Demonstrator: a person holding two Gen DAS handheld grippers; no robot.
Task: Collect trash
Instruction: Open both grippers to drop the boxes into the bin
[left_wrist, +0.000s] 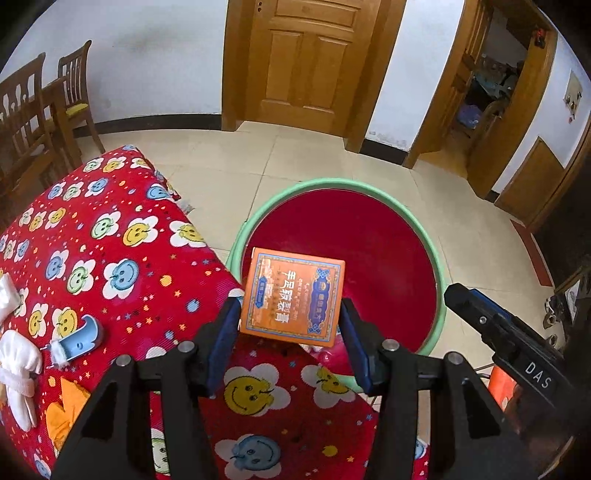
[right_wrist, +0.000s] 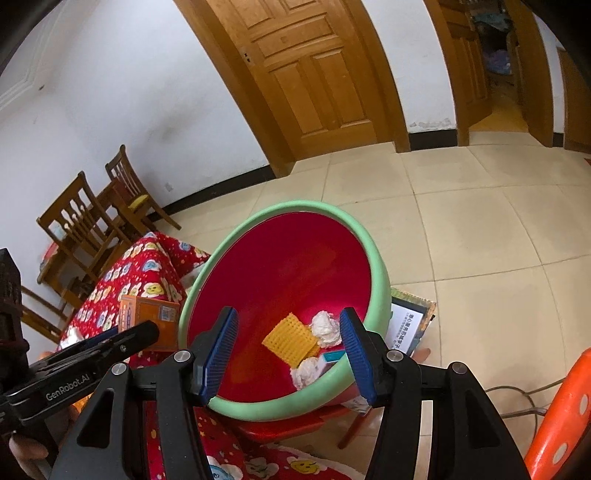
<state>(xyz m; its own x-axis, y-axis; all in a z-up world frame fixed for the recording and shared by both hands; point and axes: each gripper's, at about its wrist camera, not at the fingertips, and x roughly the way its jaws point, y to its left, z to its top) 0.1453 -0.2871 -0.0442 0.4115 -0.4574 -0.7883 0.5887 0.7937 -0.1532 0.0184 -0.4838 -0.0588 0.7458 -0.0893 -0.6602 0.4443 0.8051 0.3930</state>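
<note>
My left gripper (left_wrist: 290, 325) is shut on an orange box (left_wrist: 293, 297) with blue print and holds it above the near rim of a red basin with a green rim (left_wrist: 437, 273). The box also shows in the right wrist view (right_wrist: 147, 321), left of the basin's rim (right_wrist: 258, 221). My right gripper (right_wrist: 288, 350) is open and empty over the basin. Inside the basin lie a yellow waffle-textured piece (right_wrist: 291, 341), white crumpled tissues (right_wrist: 327, 328) and a small teal box (right_wrist: 332, 356). On the red smiley tablecloth (left_wrist: 110, 258) lie white tissues (left_wrist: 18, 365), a blue plastic piece (left_wrist: 79, 341) and orange paper (left_wrist: 64, 413).
Wooden chairs (left_wrist: 44, 110) stand at the far left by the wall. A closed wooden door (left_wrist: 306, 59) and an open doorway (left_wrist: 491, 92) are behind. An orange plastic stool (right_wrist: 561, 424) is at the right, a framed sheet (right_wrist: 406, 325) and a cable (right_wrist: 524, 402) lie on the tiled floor.
</note>
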